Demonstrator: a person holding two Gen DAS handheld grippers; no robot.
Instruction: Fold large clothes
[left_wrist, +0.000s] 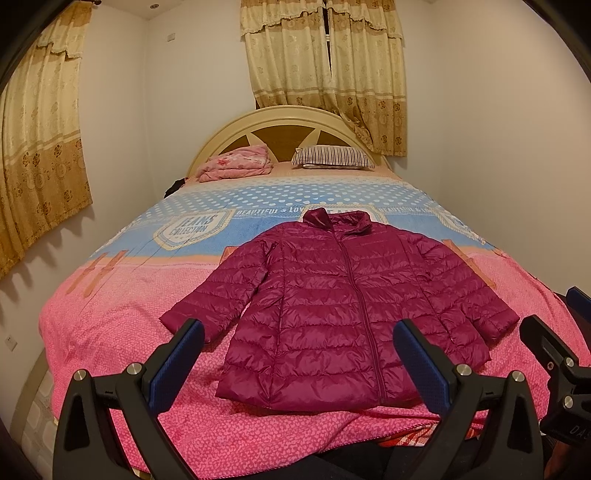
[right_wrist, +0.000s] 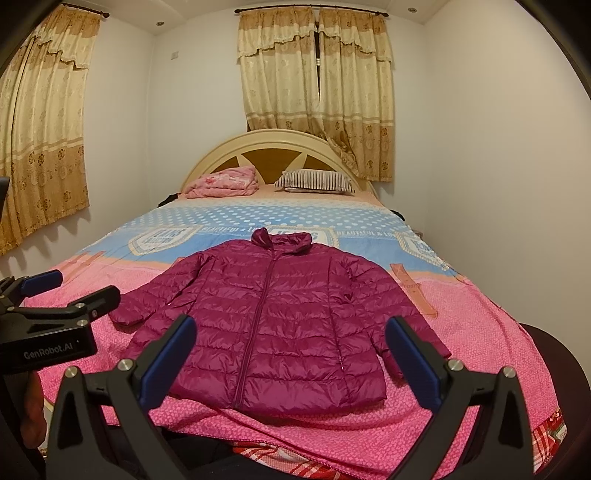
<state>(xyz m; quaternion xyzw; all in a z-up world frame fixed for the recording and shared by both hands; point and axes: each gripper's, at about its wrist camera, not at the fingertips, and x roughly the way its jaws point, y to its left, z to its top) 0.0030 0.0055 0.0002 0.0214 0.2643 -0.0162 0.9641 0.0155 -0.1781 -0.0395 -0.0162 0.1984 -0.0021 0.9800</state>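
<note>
Both fisheye views look from the foot of the bed (left_wrist: 110, 332) toward the headboard (left_wrist: 284, 125) and the curtained far wall, from just above the bedspread, tilted slightly down.

The left wrist view sits left of its partner: the right gripper (left_wrist: 569, 314) shows at its right edge, and the puffer jacket (left_wrist: 332, 306) lies centre to right of centre. The left gripper (left_wrist: 299, 354) frames its lower part, fingers spread wide.

The right wrist view has the left gripper (right_wrist: 70, 288) at its left edge and its own right gripper (right_wrist: 291, 350) spread across the bottom.

Both views share the jacket, the striped pillow (right_wrist: 314, 181), the headboard and the curtains (right_wrist: 314, 74).
</note>
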